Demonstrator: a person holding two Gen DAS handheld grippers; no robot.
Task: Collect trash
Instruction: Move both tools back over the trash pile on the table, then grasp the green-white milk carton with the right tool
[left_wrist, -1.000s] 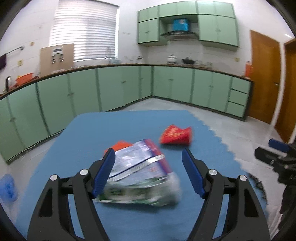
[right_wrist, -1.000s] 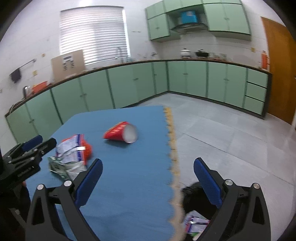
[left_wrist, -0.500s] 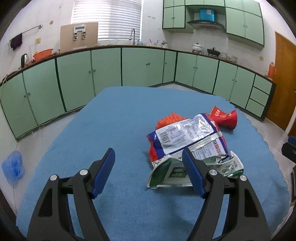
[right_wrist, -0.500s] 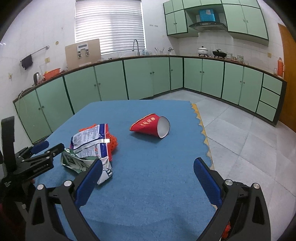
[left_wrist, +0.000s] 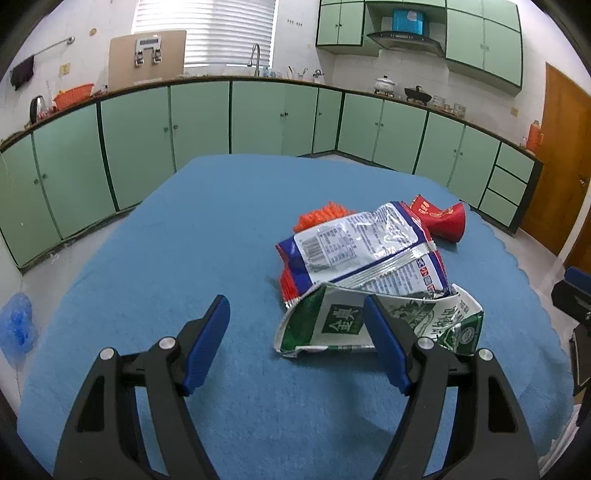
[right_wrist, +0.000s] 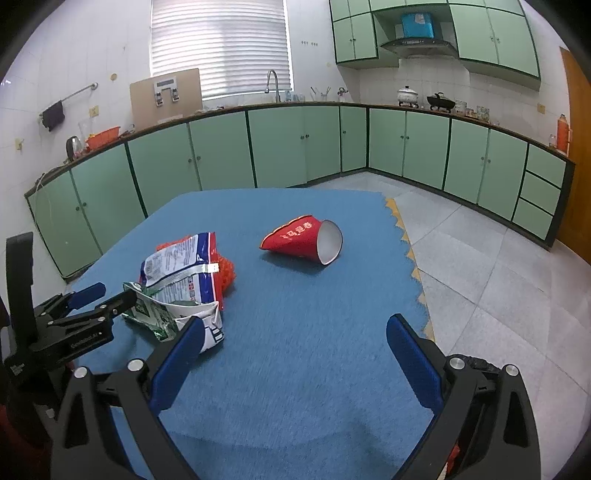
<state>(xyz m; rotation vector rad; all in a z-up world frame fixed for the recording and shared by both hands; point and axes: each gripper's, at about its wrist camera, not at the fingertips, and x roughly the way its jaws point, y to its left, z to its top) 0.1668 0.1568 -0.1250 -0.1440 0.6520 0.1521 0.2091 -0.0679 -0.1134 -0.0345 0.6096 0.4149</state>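
Jaws of both the left gripper (left_wrist: 295, 325) and right gripper (right_wrist: 293, 345) stand spread, pinching nothing. Crumpled green-and-white foil wrapper (left_wrist: 332, 321) lies on the blue mat (left_wrist: 184, 240), near the red paper cup (right_wrist: 306, 242).

blue mat (left_wrist: 184, 236) with yellow zigzag edge, red paper cup (right_wrist: 306, 242) white inside, green/white wrapper (left_wrist: 332, 325), silver wrapper with blue/red border (left_wrist: 354, 243), orange mesh (left_wrist: 323, 216), pale green cabinets (left_wrist: 199, 118), blue gripper pads (left_wrist: 207, 332).
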